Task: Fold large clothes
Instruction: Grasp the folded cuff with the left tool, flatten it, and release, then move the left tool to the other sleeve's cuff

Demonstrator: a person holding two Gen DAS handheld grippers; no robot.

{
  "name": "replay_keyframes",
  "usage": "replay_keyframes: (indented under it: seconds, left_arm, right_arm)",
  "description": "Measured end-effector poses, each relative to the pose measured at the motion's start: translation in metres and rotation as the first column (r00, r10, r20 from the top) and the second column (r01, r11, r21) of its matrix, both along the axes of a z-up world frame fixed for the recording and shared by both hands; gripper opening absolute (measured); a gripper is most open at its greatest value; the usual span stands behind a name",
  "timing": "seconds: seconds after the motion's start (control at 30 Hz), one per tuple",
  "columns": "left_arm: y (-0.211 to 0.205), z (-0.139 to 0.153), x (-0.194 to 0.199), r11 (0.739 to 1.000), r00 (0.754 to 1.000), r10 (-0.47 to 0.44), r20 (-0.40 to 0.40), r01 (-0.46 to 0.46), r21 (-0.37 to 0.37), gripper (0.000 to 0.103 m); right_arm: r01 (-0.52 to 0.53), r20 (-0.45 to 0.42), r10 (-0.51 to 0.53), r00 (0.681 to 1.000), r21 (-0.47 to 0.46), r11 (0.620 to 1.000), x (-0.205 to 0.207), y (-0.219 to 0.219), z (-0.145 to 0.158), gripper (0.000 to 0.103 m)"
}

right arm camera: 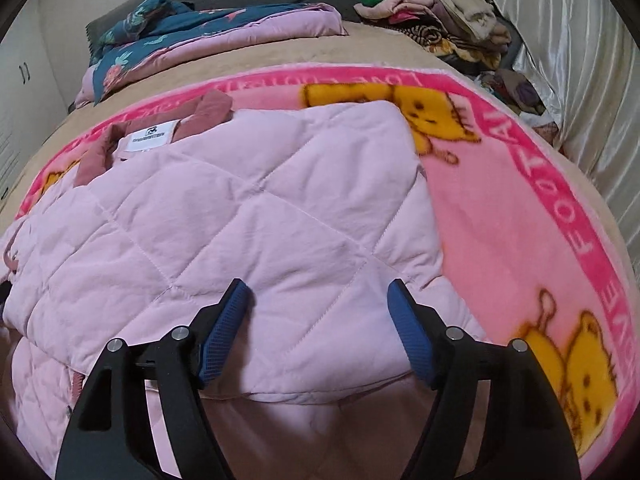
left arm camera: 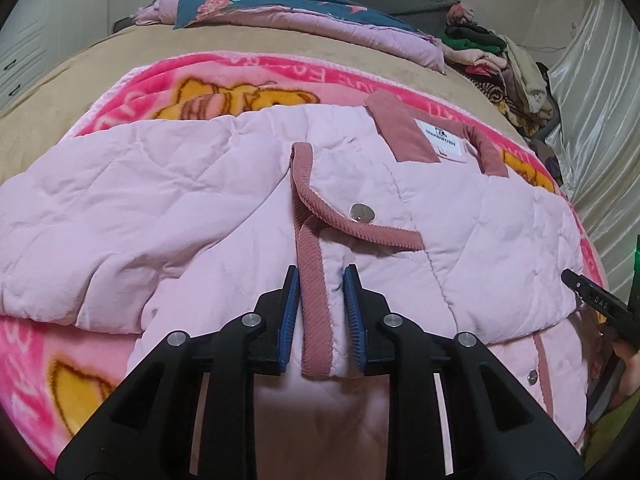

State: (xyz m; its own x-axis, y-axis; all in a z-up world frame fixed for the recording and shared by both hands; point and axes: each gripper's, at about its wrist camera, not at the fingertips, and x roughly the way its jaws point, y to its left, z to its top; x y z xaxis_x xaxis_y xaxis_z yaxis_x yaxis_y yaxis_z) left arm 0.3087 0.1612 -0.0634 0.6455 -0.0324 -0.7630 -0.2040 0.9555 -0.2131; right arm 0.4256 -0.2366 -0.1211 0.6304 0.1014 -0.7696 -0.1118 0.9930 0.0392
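A pale pink quilted jacket [left arm camera: 160, 200] with dusty-rose corduroy trim [left arm camera: 316, 300] lies folded on a pink cartoon blanket [left arm camera: 48, 380]. Its collar and white label [left arm camera: 440, 140] point to the far side. My left gripper [left arm camera: 322, 284] hovers low over the jacket's front edge. The trim strip lies between its blue pads, which stand narrowly apart and do not visibly press on it. In the right wrist view my right gripper [right arm camera: 318, 292] stands wide open over the folded side of the jacket [right arm camera: 240, 220], near its lower fold edge. Nothing is pinched in it.
The blanket [right arm camera: 520, 220] covers a tan bed [left arm camera: 80, 64]. A folded floral quilt [right arm camera: 180, 36] and a pile of clothes [right arm camera: 432, 12] lie at the far side. A shiny curtain [right arm camera: 580, 80] hangs on the right. The other tool's black body [left arm camera: 596, 304] and a hand show at the right edge.
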Motion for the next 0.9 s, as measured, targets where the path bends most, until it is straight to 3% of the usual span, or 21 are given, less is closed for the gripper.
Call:
replay_keyframes:
  seconds: [0.13, 0.23, 0.3, 0.43, 0.57, 0.73, 0.9]
  left_arm:
    - [-0.002, 0.002, -0.001, 1.000, 1.000, 0.001, -0.009, -0.001, 0.012, 0.019]
    - [-0.003, 0.007, -0.004, 1.000, 1.000, -0.001, -0.010, 0.002, 0.021, 0.025]
    - [-0.003, 0.010, -0.006, 1.000, 1.000, 0.002, -0.010, -0.002, 0.022, 0.042]
    - [-0.002, 0.017, -0.012, 1.000, 1.000, 0.006, -0.004, -0.006, 0.014, 0.061]
    - [-0.001, 0.026, -0.019, 1.000, 1.000, 0.018, 0.010, -0.018, 0.010, 0.091]
    - [0.009, 0.036, -0.030, 0.999, 0.999, 0.036, 0.021, -0.035, -0.022, 0.094]
    - [0.020, 0.048, -0.044, 0.998, 0.997, 0.067, 0.042, -0.067, 0.004, 0.094]
  right_arm:
    - [0.002, 0.013, -0.002, 1.000, -0.005, 1.000, -0.004, 0.002, 0.005, 0.073]
    - [-0.019, 0.048, 0.019, 0.999, 0.012, 1.000, -0.017, 0.002, 0.014, 0.081]
    - [-0.025, 0.072, 0.024, 0.997, 0.015, 1.000, -0.028, 0.003, 0.020, 0.086]
    - [-0.043, 0.099, 0.040, 0.994, 0.025, 0.999, -0.043, 0.006, 0.028, 0.092]
    - [-0.061, 0.126, 0.056, 0.990, 0.034, 0.998, -0.056, 0.013, 0.037, 0.094]
    - [-0.092, 0.150, 0.083, 0.985, 0.056, 0.994, -0.070, 0.030, 0.050, 0.096]
    - [-0.145, 0.188, 0.131, 0.973, 0.063, 0.987, -0.084, 0.058, 0.066, 0.097]
